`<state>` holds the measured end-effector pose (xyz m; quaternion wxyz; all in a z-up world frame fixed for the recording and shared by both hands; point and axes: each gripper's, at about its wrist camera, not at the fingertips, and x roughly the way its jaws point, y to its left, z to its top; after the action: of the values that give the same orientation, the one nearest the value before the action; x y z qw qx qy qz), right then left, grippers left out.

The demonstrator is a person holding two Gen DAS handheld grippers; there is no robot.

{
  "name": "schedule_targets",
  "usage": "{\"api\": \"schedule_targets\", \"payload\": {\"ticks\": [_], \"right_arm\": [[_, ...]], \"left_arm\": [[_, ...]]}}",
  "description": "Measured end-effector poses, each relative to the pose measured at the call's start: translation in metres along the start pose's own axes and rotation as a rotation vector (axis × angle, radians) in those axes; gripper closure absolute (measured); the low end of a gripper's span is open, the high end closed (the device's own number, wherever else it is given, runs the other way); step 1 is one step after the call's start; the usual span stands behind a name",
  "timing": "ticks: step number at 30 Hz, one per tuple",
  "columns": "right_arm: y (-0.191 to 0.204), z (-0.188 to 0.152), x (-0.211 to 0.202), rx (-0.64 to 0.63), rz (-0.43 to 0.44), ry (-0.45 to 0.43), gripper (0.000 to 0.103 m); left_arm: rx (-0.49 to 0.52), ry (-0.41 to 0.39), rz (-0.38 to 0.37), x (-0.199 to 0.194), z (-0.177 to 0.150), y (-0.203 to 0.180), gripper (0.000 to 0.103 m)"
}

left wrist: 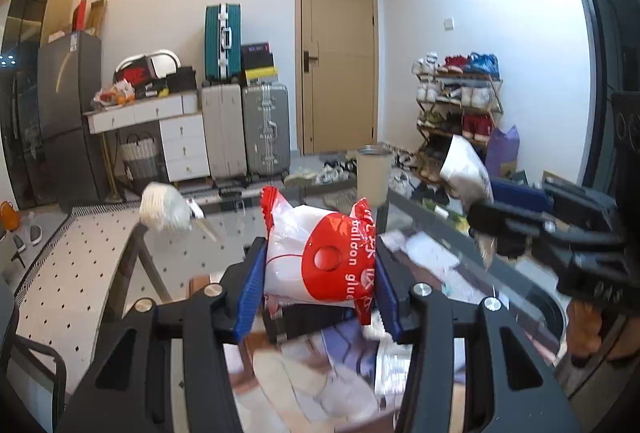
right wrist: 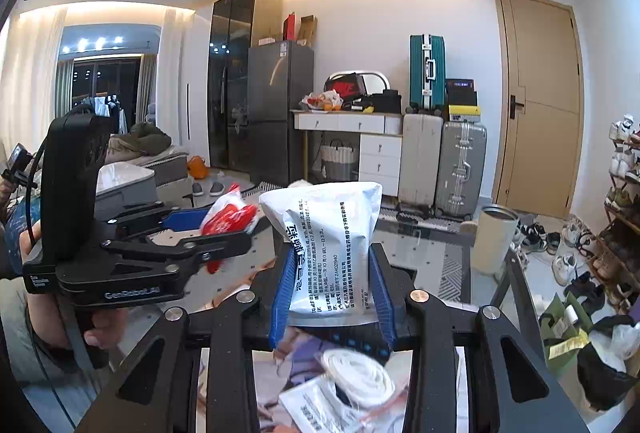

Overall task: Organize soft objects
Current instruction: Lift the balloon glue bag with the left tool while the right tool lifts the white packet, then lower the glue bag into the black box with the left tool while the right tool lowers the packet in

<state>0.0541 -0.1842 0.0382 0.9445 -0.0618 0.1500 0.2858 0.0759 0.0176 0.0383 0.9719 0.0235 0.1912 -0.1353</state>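
Bags are up in the air, one in each claw, so they can be carried to a spot. The left claw (left wrist: 320,269) squeezes the red bag (left wrist: 320,257) at 12 o'clock. The right claw (right wrist: 332,289) squeezes the white bag (right wrist: 332,245) above the table (right wrist: 432,253).

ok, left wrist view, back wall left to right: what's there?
Dark fridge → white drawer desk → beige suitcase with a teal suitcase on top → grey suitcase → wooden door → shoe rack.
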Motion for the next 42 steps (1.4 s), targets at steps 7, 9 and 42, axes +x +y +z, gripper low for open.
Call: {"api": "schedule_targets", "payload": {"ticks": [7,9,42], "right_arm": [[-0.002,0.023,0.013,0.035,-0.01,-0.041,0.067],[-0.005,0.032,0.018,0.034,-0.022,-0.063,0.067],[-0.081,0.035,0.209,0.176,-0.045,0.421,0.067]], "left_arm": [[-0.05,-0.055,0.003,0.015,0.029,0.008,0.054],[-0.064,-0.059,-0.004,0.021,0.034,0.01,0.054],[-0.12,0.301,0.091,0.149,0.046,0.028,0.054]]}}
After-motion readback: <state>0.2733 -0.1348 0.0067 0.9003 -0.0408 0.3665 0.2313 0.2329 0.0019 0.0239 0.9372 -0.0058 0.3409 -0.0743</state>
